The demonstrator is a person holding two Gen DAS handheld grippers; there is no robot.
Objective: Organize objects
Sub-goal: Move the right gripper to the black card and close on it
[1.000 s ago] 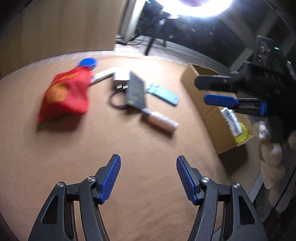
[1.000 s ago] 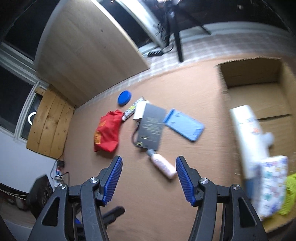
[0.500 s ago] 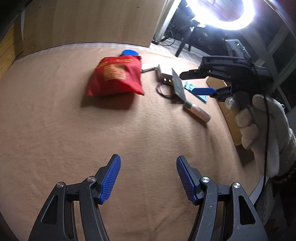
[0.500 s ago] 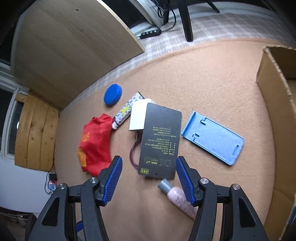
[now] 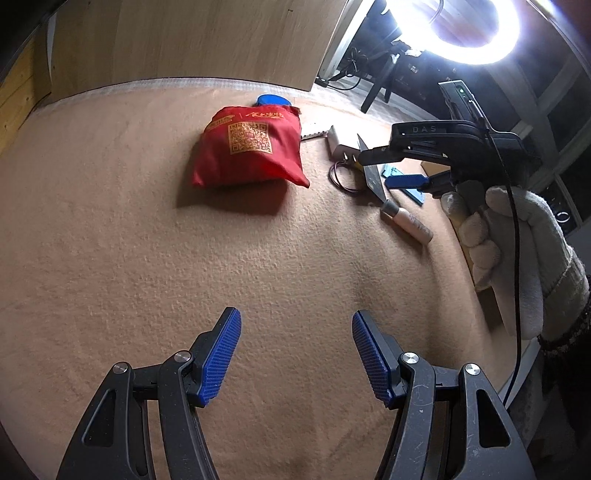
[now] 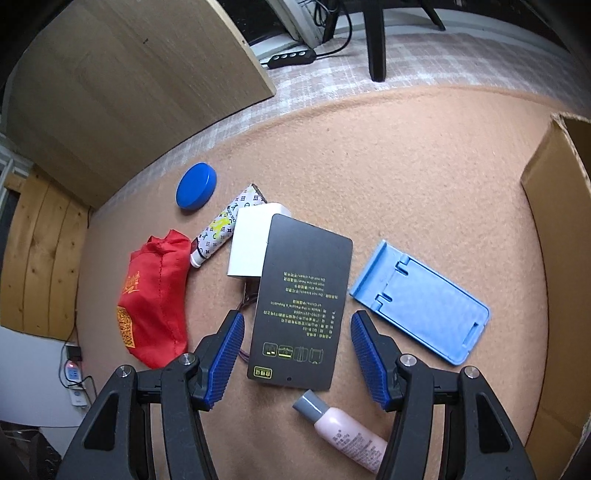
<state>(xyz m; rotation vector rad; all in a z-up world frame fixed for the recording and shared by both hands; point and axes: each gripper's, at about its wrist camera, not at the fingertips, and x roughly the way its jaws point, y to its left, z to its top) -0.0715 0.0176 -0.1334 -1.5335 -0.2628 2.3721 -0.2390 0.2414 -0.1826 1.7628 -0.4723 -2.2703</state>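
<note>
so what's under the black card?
The black card overlaps a white charger and a thin looped cord; how far the cord runs beneath is hidden.

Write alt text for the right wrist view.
The open right claw hangs over a flat black rectangular card with yellow print on a tan carpeted surface. Around it lie a red fabric pouch, a light blue plastic phone stand and a pink bottle with grey cap.

Surroundings, off the work surface
Ring light (image 5: 476,33) lit at upper right; wooden panel (image 6: 122,92) stood behind carpet edge; power strip (image 6: 293,58) lay on checked floor beside stand leg (image 6: 376,40).
</note>
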